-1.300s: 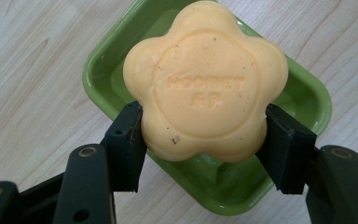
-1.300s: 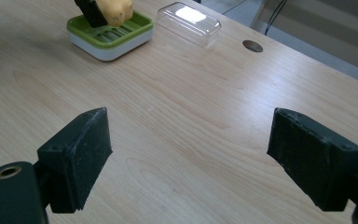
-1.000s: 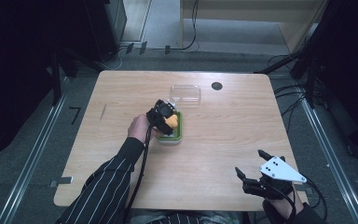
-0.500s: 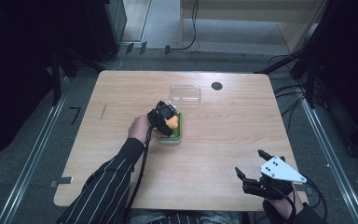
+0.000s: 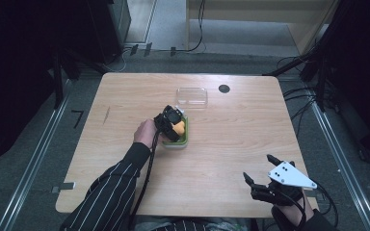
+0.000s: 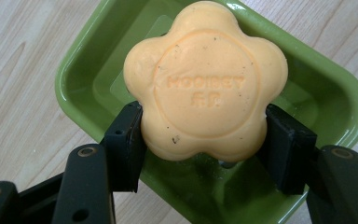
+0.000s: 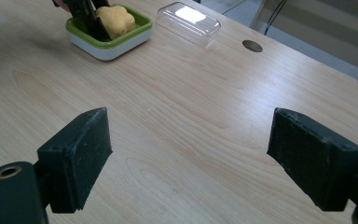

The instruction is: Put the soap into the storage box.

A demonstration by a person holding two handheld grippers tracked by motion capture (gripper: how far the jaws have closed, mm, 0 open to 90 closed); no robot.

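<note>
An orange flower-shaped soap (image 6: 205,79) sits in the green soap dish (image 6: 84,60), and my left gripper (image 6: 205,140) is shut on it, a black pad pressed on each side. In the high view the left gripper (image 5: 172,124) points down into the dish (image 5: 185,136) at mid-table, with the soap (image 5: 178,128) partly hidden under it. My right gripper (image 5: 262,178) rests open at the table's near right edge, with nothing between its jaws. From the right gripper view (image 7: 186,158) the dish (image 7: 116,39) and soap (image 7: 115,19) lie far off at upper left.
A clear plastic lid (image 5: 191,96) lies on the table just behind the dish, also seen as the lid (image 7: 189,22) in the right gripper view. A round cable hole (image 5: 224,88) is set near the far edge. Bare wood (image 5: 231,139) stretches between the two grippers.
</note>
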